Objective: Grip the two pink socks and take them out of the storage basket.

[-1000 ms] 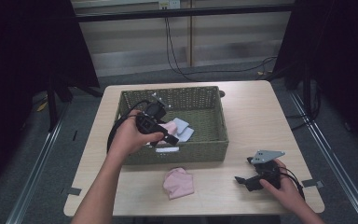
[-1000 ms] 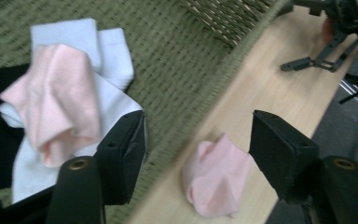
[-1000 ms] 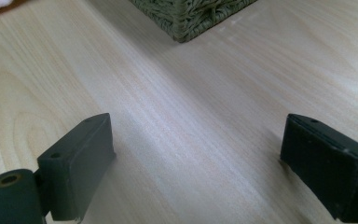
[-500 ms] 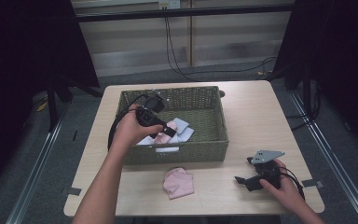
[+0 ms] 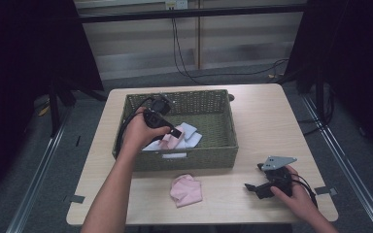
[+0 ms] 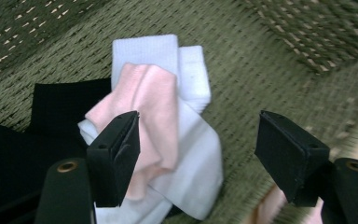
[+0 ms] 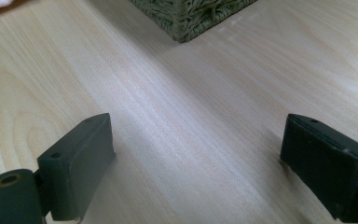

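R gripper (image 5: 252,188) rests on the table (image 5: 272,116) at near right, jaws wide, nothing betw them. Another pink sock (image 5: 186,189) lies near centre, outside basket (image 5: 223,121). L gripper (image 6: 198,154) hangs in the basket, jaws just been opening, wide apart; pink sock (image 6: 151,107) on white socks (image 6: 191,154) lies at its L pad, not gripped.

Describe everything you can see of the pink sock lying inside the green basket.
The pink sock is pale pink, soft knit fabric, folded or rumpled into a loose strip. It lies inside the woven green basket, draped on top of a white sock, with dark fabric beside it. The left gripper hangs just above it, jaws apart after just opening; one jaw overlaps the sock's edge in the left gripper view, but no pad presses on it.
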`<state>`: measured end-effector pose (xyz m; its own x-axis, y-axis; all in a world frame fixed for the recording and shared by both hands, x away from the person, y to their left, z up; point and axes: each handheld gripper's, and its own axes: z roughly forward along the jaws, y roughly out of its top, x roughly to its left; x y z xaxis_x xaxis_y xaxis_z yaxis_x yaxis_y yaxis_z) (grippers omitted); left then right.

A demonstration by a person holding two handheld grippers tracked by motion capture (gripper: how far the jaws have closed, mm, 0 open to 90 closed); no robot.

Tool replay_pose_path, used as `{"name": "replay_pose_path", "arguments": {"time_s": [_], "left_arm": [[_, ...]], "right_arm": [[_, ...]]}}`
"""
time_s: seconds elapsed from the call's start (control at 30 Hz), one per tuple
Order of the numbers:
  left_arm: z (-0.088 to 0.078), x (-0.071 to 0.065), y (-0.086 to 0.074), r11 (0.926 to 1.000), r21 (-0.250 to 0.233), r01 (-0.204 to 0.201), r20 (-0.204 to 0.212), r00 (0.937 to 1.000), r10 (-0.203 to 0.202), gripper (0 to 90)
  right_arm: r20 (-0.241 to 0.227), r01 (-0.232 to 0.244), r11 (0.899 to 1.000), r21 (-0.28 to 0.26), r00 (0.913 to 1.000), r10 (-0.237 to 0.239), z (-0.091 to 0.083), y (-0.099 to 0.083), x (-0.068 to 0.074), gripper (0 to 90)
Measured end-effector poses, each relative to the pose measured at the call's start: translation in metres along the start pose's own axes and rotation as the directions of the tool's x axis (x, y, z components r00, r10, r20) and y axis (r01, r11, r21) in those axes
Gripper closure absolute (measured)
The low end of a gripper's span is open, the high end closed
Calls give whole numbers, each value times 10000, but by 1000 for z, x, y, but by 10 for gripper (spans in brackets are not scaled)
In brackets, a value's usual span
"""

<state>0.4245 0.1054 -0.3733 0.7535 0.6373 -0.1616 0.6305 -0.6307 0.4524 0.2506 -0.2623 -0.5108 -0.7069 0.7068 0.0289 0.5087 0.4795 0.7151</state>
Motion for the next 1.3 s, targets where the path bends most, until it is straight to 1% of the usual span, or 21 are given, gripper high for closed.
{"name": "replay_pose_path", "arguments": {"time_s": [0.07,0.13,0.17,0.27,0.33,0.43,0.47,0.57,0.67,0.73,0.8,0.83,0.9,0.93,0.97,1.07,1.1,1.13,1.2,1.23,1.3], "left_arm": [[6,4,0,9999,74,77,-151,9999,-76,298],[11,8,1,9998,178,132,-203,9997,-129,294],[14,10,1,9996,148,228,-289,9993,-224,294],[21,16,1,9994,68,325,-281,9991,-323,293],[24,21,1,9991,120,406,-253,9989,-403,300],[30,31,-2,9971,298,706,-244,9973,-699,307],[35,35,-5,9962,474,736,-214,9971,-727,321],[39,38,-7,9952,544,811,-122,9967,-806,343],[45,40,-10,9925,863,862,-14,9963,-864,380],[48,40,-10,9897,1232,728,-16,9973,-731,455],[52,40,-10,9833,1657,757,-75,9971,-755,515],[53,39,-10,9818,1781,663,-13,9977,-671,570],[54,38,-9,9754,2057,787,-136,9969,-776,704],[53,38,-8,9731,2132,867,-28,9961,-881,758],[52,38,-8,9729,2108,952,13,9952,-977,781],[44,36,-7,9705,2152,1083,55,9937,-1121,804],[40,35,-7,9705,2171,1045,65,9941,-1085,805],[36,34,-6,9714,2158,992,52,9947,-1027,805],[26,33,-4,9757,1953,991,339,9936,-1078,806],[20,33,-3,9770,1844,1072,403,9924,-1165,805],[11,31,-1,9778,1811,1054,473,9922,-1157,806]], "right_arm": [[-3,-1,10000,0,10000,1,0,0,0,87],[-3,7,10000,-6,10000,-7,0,0,0,88],[1,-19,10000,-20,10000,19,0,0,0,88],[3,-28,10000,-14,10000,28,0,0,0,87],[0,-18,10000,-20,10000,18,0,0,0,87],[1,-19,10000,-18,10000,19,0,0,0,87],[7,-35,10000,-7,10000,35,0,0,0,87],[-11,-10,10000,-19,10000,10,0,0,0,88],[-15,-10,10000,-18,10000,10,0,0,0,87],[-15,-9,10000,-17,10000,9,0,0,0,87],[-16,-8,10000,-18,10000,8,0,0,0,88],[-16,-6,10000,-17,10000,6,0,0,0,88],[-18,0,10000,-20,10000,0,0,0,0,88],[-14,6,10000,-21,10000,-6,0,0,0,88],[-9,-27,10000,-1,10000,27,0,0,0,88],[-11,-16,10000,-4,10000,16,0,0,0,88],[-10,-23,10000,-3,10000,23,0,0,0,87],[-12,-14,10000,-5,10000,14,0,0,0,87],[-9,-5,10000,-11,10000,5,0,0,0,87],[-11,-14,10000,-7,10000,14,0,0,0,87],[-18,1,10000,-14,10000,-1,0,0,0,87]]}}
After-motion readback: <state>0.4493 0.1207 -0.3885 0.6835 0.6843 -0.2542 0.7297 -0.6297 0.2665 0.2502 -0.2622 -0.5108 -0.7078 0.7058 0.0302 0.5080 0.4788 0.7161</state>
